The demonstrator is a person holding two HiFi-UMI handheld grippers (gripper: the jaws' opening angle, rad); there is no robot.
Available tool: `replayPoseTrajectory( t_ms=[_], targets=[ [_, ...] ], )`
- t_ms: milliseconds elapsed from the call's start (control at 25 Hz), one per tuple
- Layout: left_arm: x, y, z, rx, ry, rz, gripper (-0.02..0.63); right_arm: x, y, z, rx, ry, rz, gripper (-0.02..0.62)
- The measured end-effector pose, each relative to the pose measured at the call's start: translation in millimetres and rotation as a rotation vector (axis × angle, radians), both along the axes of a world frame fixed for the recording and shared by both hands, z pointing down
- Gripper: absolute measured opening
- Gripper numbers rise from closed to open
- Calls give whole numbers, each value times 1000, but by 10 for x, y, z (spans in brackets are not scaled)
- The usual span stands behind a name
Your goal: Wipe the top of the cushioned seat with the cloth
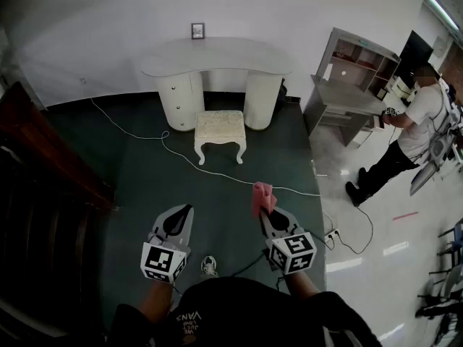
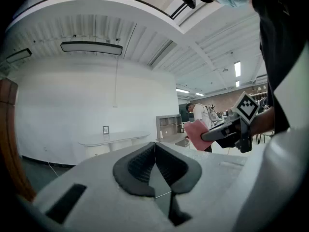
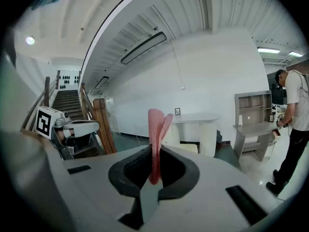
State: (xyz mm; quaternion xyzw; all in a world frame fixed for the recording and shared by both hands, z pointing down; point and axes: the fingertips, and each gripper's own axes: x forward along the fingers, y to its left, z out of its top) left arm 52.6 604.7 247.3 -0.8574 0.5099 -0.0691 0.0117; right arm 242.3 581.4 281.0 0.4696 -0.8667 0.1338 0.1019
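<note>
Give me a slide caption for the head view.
Right hand-held gripper holds a pink cloth, well short of the cream cushioned seat; left hand-held gripper shut, empty.

Head view: heavy fisheye, black vignette in corners, straight lines bowed. Even overhead indoor light; white wall (image 1: pixel 304 13) bright, green floor (image 1: pixel 137 186) dull, left edge almost black. Pale glare streaks on tiled floor (image 1: pixel 394 250) at right. Soft shadow under dressing table (image 1: pixel 217 55) — edges diffuse. Gripper views: round black border, stretched edges. Lit ceiling strips (image 2: pixel 237 68) blown out in left gripper view; cloth (image 3: pixel 155 139) sharp in right gripper view — background slightly soft.
</note>
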Motion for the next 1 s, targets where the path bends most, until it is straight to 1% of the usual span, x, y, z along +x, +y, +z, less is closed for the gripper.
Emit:
replayPoseTrajectory(
  t_ms=[240, 400, 560, 680, 920, 1000],
  targets=[
    [-103, -113, 42, -26, 8, 8, 18, -112, -111, 18, -8, 1, 9, 26],
    [-197, -212, 52, -11, 0, 18, 18, -211, -187, 53, -13, -7, 13, 26],
    [-377, -364, 74, -24, 9, 29, 18, -389, -337, 39, -11, -38, 31, 28],
    [-528, -486, 59, -10, 5, 43, 18, -508, -439, 35, -9, -42, 54, 28],
    [-821, -757, 14, -13, 22, 72, 18, -719, -639, 14, -23, -48, 112, 28],
    [-985, -885, 38, -23, 32, 61, 18, -822, -716, 21, -25, -47, 120, 28]
  ],
)
